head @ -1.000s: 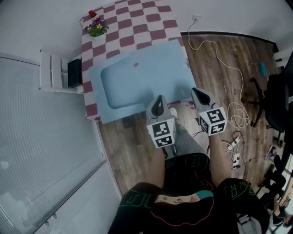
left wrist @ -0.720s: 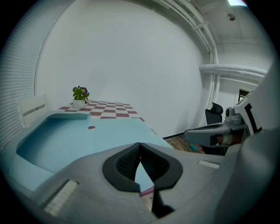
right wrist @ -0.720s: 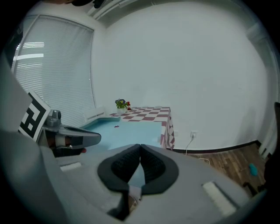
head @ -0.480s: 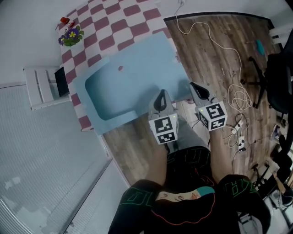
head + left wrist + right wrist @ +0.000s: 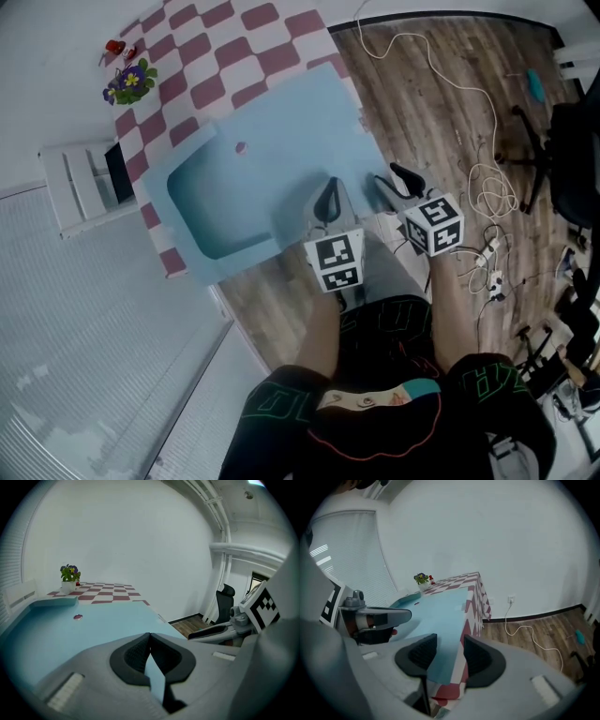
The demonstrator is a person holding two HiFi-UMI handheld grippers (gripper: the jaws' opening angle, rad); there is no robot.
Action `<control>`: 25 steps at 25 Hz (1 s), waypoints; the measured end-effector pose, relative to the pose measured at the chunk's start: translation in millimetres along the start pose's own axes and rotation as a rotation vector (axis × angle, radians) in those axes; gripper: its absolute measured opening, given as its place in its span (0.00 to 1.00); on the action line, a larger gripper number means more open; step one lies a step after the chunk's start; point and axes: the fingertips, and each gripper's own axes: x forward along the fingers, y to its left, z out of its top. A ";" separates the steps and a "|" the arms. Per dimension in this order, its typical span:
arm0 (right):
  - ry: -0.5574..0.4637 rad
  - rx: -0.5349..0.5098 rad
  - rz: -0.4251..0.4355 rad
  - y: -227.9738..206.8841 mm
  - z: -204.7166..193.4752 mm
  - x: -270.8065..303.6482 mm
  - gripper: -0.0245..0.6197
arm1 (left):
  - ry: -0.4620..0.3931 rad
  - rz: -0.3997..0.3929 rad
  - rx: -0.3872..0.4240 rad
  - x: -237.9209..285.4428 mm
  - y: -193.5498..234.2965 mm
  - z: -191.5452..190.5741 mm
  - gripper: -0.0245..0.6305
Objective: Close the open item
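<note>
A light blue mat (image 5: 281, 122) covers most of the red-and-white checked table (image 5: 216, 37). A small pink spot (image 5: 240, 147) lies on it. No open item is plain to see; a dark flat thing (image 5: 117, 172) stands on the white shelf (image 5: 70, 187) left of the table. My left gripper (image 5: 328, 192) hovers over the mat's near edge, its tips (image 5: 149, 634) together with nothing between them. My right gripper (image 5: 394, 183) hangs just off the table's near right corner. Its jaws (image 5: 450, 644) are opening and hold nothing.
A flower pot (image 5: 127, 82) stands at the table's far corner. White cables (image 5: 487, 178) and a power strip (image 5: 489, 281) lie on the wood floor to the right, beside a black office chair (image 5: 572, 159). Window blinds (image 5: 84, 356) fill the left.
The right gripper's jaws have gone from shut to apart. The head view has swung, so the table sits further left and more tilted. Both grippers stay at the near edge.
</note>
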 end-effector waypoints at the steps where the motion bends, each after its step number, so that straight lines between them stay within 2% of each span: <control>1: 0.004 0.004 0.009 -0.5 0.2 3.1 0.32 | 0.003 0.003 0.001 2.3 1.8 0.2 0.05; 6: 0.035 0.029 0.061 -1.6 0.0 12.5 0.32 | 0.020 0.018 0.004 11.1 10.5 2.4 0.05; 9: 0.069 0.030 0.098 1.2 0.4 13.9 0.28 | 0.028 0.028 0.006 17.3 15.3 5.7 0.05; 14: 0.107 0.014 0.084 0.5 0.1 12.5 0.27 | 0.027 0.038 0.016 17.9 15.5 13.0 0.05; 21: 0.083 0.000 0.070 3.7 13.8 -0.2 0.21 | 0.000 0.038 0.011 7.2 17.5 20.8 0.05; 25: 0.023 0.000 0.074 9.8 32.5 -13.9 0.17 | -0.038 0.032 0.006 -2.9 22.7 30.3 0.05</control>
